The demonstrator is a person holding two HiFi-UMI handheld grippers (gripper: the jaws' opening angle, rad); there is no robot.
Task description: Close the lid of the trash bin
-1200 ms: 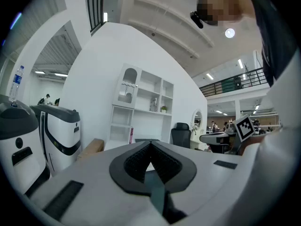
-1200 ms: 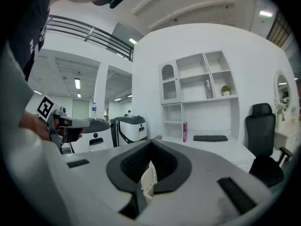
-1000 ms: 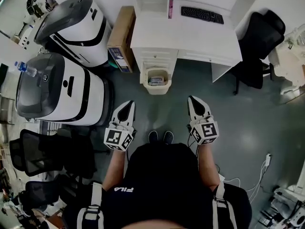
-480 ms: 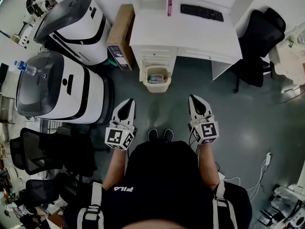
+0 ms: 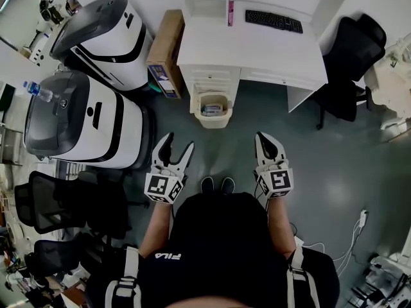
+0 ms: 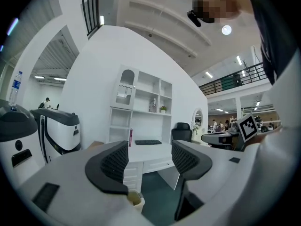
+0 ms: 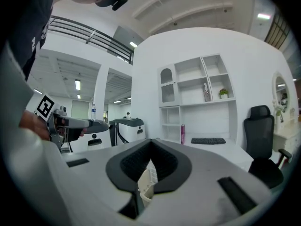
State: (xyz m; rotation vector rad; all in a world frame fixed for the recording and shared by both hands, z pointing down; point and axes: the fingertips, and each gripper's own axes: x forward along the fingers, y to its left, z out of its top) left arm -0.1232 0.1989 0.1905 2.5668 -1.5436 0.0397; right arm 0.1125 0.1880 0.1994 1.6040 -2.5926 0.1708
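The cream trash bin [image 5: 213, 108] stands on the floor against the front of a white desk [image 5: 257, 47], with its lid raised at the back and litter inside. It shows low in the left gripper view as the bin [image 6: 135, 200], and behind the joined jaws in the right gripper view as the bin [image 7: 146, 185]. My left gripper [image 5: 179, 144] hangs well short of it; its jaws are opening and nothing is between them. My right gripper [image 5: 263, 136] is level with the left one, shut and empty. Both point toward the desk.
A keyboard [image 5: 273, 20] lies on the desk. Two large white-and-black machines [image 5: 83, 117] and a cardboard box [image 5: 166, 50] stand at the left. Black office chairs [image 5: 350, 56] are at the right and lower left. Cables [image 5: 350, 226] lie on the floor at the right.
The left gripper's jaws have spread apart from shut. Both hands have stayed in about the same place, and the right gripper remains shut.
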